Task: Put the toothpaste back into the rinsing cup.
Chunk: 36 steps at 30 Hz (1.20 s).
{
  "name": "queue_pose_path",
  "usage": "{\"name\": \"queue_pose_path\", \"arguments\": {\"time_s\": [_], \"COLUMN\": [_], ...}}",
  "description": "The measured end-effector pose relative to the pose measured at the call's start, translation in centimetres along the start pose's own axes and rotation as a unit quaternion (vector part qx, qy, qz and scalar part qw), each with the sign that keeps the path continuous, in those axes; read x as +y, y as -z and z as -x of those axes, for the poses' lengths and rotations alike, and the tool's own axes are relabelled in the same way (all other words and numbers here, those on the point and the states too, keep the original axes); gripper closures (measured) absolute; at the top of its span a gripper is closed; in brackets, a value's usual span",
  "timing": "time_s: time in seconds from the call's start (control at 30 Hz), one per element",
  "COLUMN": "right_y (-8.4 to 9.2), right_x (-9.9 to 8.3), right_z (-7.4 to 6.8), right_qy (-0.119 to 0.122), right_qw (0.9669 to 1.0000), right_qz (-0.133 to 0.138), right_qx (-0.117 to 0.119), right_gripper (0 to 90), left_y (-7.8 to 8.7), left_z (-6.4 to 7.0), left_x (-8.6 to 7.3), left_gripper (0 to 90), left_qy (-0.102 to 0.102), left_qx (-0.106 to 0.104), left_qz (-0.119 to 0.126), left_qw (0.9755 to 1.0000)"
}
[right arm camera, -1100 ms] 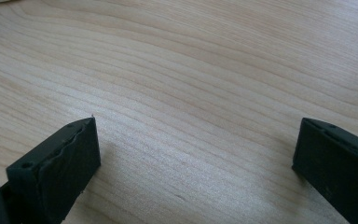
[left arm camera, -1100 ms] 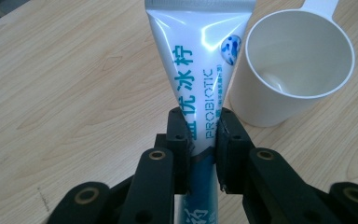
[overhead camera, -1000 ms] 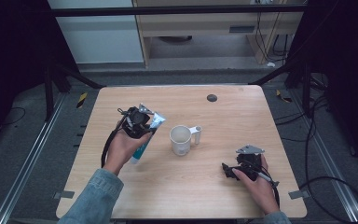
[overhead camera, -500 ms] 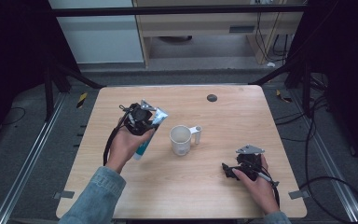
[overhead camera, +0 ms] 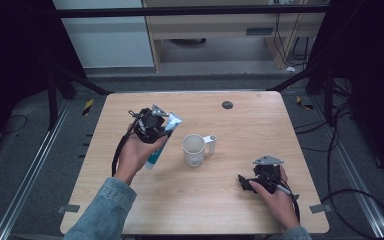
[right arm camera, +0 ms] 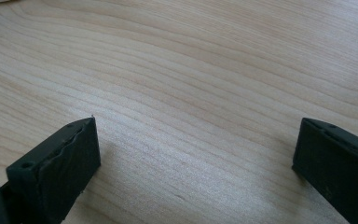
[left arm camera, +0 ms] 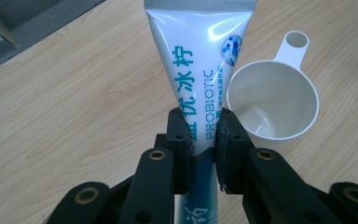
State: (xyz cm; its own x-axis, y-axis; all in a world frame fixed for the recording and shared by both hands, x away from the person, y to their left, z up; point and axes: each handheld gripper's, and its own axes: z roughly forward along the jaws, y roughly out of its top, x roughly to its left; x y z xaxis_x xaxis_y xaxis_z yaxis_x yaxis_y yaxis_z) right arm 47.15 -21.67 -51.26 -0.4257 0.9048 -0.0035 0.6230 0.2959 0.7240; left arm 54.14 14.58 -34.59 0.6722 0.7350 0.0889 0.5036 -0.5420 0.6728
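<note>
White plastic, with a flat tab handle, the round measuring cup (overhead camera: 194,149) stands upright near the middle of the pale wooden table (overhead camera: 240,210) and serves as the landmark here. Just to its left in the high view, the left gripper (overhead camera: 156,131) is clamped on a white-and-blue toothpaste tube (overhead camera: 161,140) with blue lettering. In the left gripper view the two black jaws pinch the tube (left arm camera: 200,70) across its middle, squeezing it narrow, and the tube's crimped end reaches past the cup's (left arm camera: 272,100) rim side, beside it rather than inside it. The right gripper (overhead camera: 250,183) rests low on the table, nearer the person than the cup and off to its right, well apart from it. Its jaws stand wide, with bare wood between them.
</note>
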Motion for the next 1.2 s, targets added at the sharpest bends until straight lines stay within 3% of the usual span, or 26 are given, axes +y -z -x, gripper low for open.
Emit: {"name": "queue_pose_path", "arguments": {"time_s": [0.53,1.2], "right_y": [0.0,0.0], "right_x": [0.0,0.0], "right_z": [0.0,0.0], "right_qy": [0.0,-0.001], "right_qw": [1.0,1.0], "right_qz": [0.0,0.0], "right_qx": [0.0,0.0], "right_gripper": [0.6,0.6], "left_y": [0.8,2.4], "left_z": [0.8,1.9], "left_x": [1.9,3.8], "left_gripper": [77.2,77.2], "left_qy": [-0.002,-0.002], "left_qx": [-0.001,-0.003], "left_qz": [0.031,0.076], "left_qw": [0.9995,0.9971]}}
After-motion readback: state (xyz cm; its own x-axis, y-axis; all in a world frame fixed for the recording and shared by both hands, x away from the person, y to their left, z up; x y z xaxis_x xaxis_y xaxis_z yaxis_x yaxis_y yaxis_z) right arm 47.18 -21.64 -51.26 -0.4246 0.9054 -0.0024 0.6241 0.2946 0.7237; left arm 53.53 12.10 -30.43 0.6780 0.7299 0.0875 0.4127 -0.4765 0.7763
